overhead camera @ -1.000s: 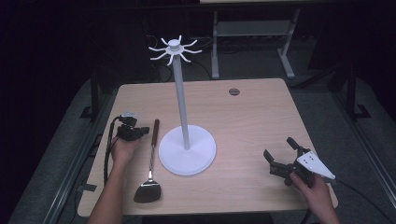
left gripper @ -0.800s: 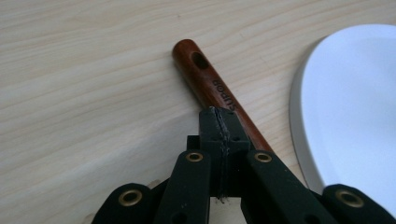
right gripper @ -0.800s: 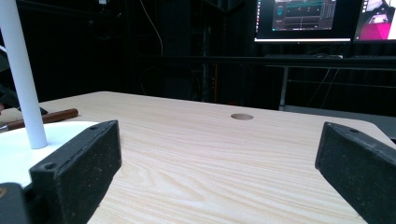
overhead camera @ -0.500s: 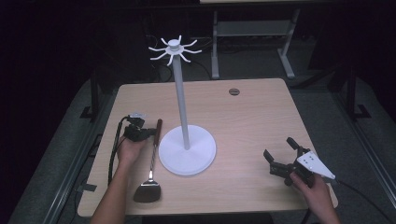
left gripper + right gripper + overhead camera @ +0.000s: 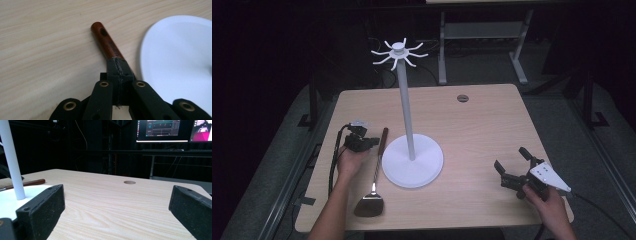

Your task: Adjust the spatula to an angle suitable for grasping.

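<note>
At the near left of the table [image 5: 472,115], the spatula [image 5: 374,175] lies flat, blade toward the person and wooden handle pointing away, just beside the white base of the stand [image 5: 412,160]. The left gripper [image 5: 371,142] sits over the handle with its jaws pressed together on it, a little short of the far end; the left gripper view shows the reddish handle [image 5: 106,41] running out beyond the closed tips, its hanging hole clear ahead of them. To do this well, the grip probably wants to stay firm and behind that hole, so a lift would leave the hole free for one of the hooks [image 5: 399,50] at the top of the pole. The right gripper [image 5: 513,167] rests at the near right, jaws wide with nothing between them. A dark stamp runs along the handle, too blurred to read. Screens [image 5: 162,130] glow beyond the table, their text illegible.
</note>
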A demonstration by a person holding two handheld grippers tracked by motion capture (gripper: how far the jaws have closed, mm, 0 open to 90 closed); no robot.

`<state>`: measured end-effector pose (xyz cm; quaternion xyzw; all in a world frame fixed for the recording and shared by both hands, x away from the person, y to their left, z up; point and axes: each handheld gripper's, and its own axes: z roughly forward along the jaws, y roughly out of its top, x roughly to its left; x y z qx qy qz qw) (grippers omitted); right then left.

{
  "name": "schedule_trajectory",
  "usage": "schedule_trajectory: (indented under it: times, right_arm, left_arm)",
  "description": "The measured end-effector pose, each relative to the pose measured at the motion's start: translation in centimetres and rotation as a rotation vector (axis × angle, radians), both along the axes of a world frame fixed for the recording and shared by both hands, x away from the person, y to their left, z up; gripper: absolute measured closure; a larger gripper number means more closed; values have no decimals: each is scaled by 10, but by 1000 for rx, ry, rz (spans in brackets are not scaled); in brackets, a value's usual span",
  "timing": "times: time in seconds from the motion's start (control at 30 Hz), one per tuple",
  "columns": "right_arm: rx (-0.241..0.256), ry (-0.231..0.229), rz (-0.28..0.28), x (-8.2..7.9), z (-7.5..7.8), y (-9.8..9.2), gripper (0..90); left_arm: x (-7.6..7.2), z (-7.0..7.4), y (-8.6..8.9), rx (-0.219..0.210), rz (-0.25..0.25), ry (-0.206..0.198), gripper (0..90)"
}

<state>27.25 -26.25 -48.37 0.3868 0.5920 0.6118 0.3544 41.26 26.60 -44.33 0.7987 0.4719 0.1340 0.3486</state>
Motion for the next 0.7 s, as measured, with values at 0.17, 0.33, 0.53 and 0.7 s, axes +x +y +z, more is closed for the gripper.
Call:
schedule_trajectory:
  times: [0.17, 0.33, 0.53, 0.7]
  right_arm:
    - [-1, 0, -1, 0, 0, 0, 0]
    - [-2, -1, -1, 0, 0, 0, 0]
    - [-1, -1, -1, 0, 0, 0, 0]
    - [-1, 0, -1, 0, 0, 0, 0]
  left_arm:
    - [-24, 11, 1, -13, -17, 10, 897]
    - [-50, 15, -4, 3, -61, 27, 897]
    - [-79, 11, -11, 23, -98, 45, 896]
    - [-97, 6, -17, 21, -111, 59, 895]
